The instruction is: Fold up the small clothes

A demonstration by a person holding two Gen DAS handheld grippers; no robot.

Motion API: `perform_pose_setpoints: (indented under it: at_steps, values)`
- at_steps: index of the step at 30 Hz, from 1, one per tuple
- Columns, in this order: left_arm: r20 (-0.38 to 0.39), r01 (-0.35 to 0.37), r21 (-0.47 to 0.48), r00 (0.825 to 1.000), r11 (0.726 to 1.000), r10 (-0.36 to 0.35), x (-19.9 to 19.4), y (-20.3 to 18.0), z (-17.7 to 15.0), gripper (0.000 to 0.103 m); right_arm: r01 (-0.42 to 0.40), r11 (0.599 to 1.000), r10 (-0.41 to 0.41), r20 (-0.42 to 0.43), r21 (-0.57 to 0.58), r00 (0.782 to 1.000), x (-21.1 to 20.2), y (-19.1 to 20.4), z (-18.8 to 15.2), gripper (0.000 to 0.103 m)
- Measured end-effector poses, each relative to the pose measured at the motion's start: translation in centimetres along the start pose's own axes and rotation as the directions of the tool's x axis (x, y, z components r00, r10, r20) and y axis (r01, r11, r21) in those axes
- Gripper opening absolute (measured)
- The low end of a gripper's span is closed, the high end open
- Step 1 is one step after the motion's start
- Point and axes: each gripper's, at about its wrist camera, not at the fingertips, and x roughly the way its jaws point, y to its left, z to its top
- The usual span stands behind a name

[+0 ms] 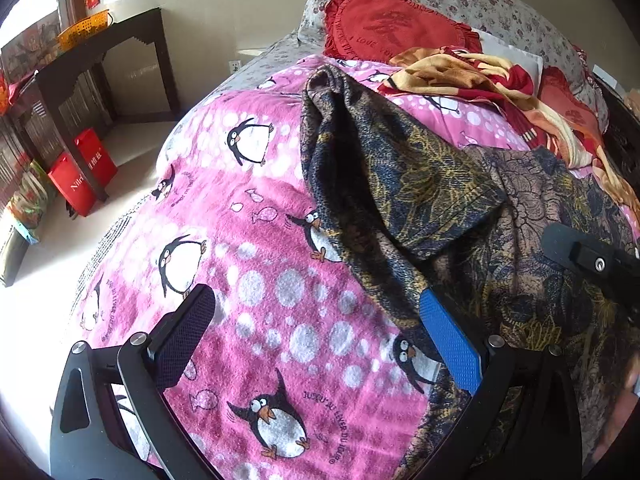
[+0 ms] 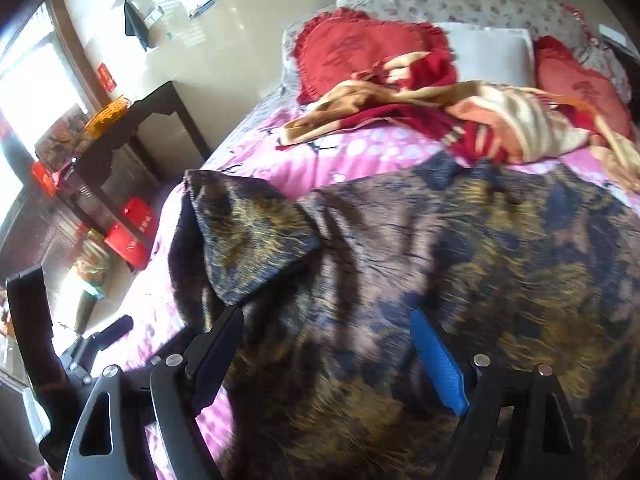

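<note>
Here the left claw [image 1: 316, 328] hangs released over the bed, its two fingers spread wide with nothing between them but the pink penguin blanket [image 1: 256, 208]. Its blue-padded finger [image 1: 450, 340] sits right at the left edge of the dark patterned garment [image 1: 420, 184], which lies spread on the blanket ahead and to the right of this claw. One sleeve [image 1: 340, 128] stretches away ahead, and a folded flap with a stitched hem lies across the body further right. To the left of the left claw, open pink blanket runs to the bed's edge, then pale floor, with red bags [image 1: 82, 170] beside a dark side surface [image 1: 104, 52] near the wall. The right claw [image 2: 328, 344] is also released, fingers wide apart and grasping nothing, hovering above the garment [image 2: 460, 248]; the cloth fills nearly everything ahead of and beneath it, though that view is blurred. The garment's left edge and a turned-over corner [image 2: 248, 236] lie ahead and left of the right claw's black finger [image 2: 216, 344], with a strip of blanket [image 2: 352, 152] beyond the far hem. Past that, a red and tan crumpled cloth [image 2: 460, 108] and red ruffled cushions [image 2: 360, 48] crowd the head of the bed. The left claw's black frame [image 2: 92, 340] shows low on the right claw's left side, well apart from it.
</note>
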Motion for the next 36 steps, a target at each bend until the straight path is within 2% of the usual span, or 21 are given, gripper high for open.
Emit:
perform_pose_setpoints:
  at_steps: [5, 10, 12, 13, 17, 18, 19, 20, 23, 26, 29, 32, 36]
  values:
    - [-0.025, -0.003, -0.005, 1.0, 1.0, 0.003, 1.3, 0.4, -0.1, 0.102, -0.095, 0.995, 0.097, -0.044, 0.033, 0.994, 4.0, 1.5, 1.3, 0.081]
    - [-0.049, -0.008, -0.012, 0.999, 1.0, 0.007, 2.4, 0.7, -0.1, 0.102, -0.134, 0.987, 0.14, -0.077, 0.087, 0.987, 7.5, 2.0, 2.2, 0.081]
    - [-0.06, -0.01, -0.02, 0.998, 1.0, 0.009, 2.8, 1.0, -0.2, 0.102, -0.148, 0.982, 0.156, -0.063, 0.116, 0.986, 8.5, 2.0, 2.6, 0.07]
    - [-0.066, -0.011, -0.024, 0.998, 1.0, 0.01, 3.0, 1.1, -0.3, 0.102, -0.16, 0.978, 0.168, -0.051, 0.136, 0.984, 9.0, 1.9, 2.7, 0.056]
    - [-0.071, -0.021, -0.021, 0.997, 1.0, 0.019, 3.4, 1.3, -0.6, 0.102, -0.199, 0.958, 0.205, -0.009, 0.208, 0.979, 9.4, 1.3, 3.3, 0.018]
    - [-0.069, -0.024, -0.017, 0.997, 1.0, 0.023, 3.4, 1.3, -0.6, 0.102, -0.2, 0.957, 0.206, -0.006, 0.209, 0.979, 9.0, 1.2, 3.4, 0.015]
    - [-0.066, -0.026, -0.016, 0.998, 1.0, 0.025, 3.3, 1.4, -0.7, 0.102, -0.206, 0.957, 0.209, 0.007, 0.206, 0.978, 8.2, 1.2, 3.7, 0.009]
    - [-0.063, -0.028, -0.016, 0.998, 0.999, 0.027, 3.2, 1.4, -0.8, 0.102, -0.217, 0.957, 0.214, 0.038, 0.193, 0.976, 6.9, 1.3, 4.1, 0.007]
    - [-0.063, -0.037, -0.014, 0.997, 0.999, 0.036, 3.1, 1.6, -1.2, 0.102, -0.228, 0.967, 0.211, 0.14, 0.117, 0.967, 1.4, 1.4, 5.5, 0.007]
    - [-0.055, -0.032, -0.017, 0.998, 0.999, 0.031, 2.4, 1.5, -1.5, 0.102, -0.233, 0.969, 0.21, 0.234, 0.079, 0.949, -5.1, 0.0, 7.2, 0.007]
    - [-0.032, -0.009, 0.001, 0.999, 1.0, 0.009, 1.1, 1.2, -2.1, 0.102, -0.195, 0.979, 0.167, 0.313, 0.058, 0.935, -10.9, -2.1, 8.0, 0.007]
    - [-0.025, 0.003, 0.027, 1.0, 1.0, -0.003, -0.1, 0.8, -2.8, 0.102, -0.127, 0.989, 0.093, 0.356, 0.075, 0.93, -15.7, -5.7, 7.8, 0.007]
    - [-0.026, 0.033, 0.045, 0.999, 0.998, -0.031, -1.4, 0.1, -3.4, 0.102, -0.045, 0.99, -0.005, 0.348, 0.135, 0.937, -18.9, -10.4, 6.0, 0.007]
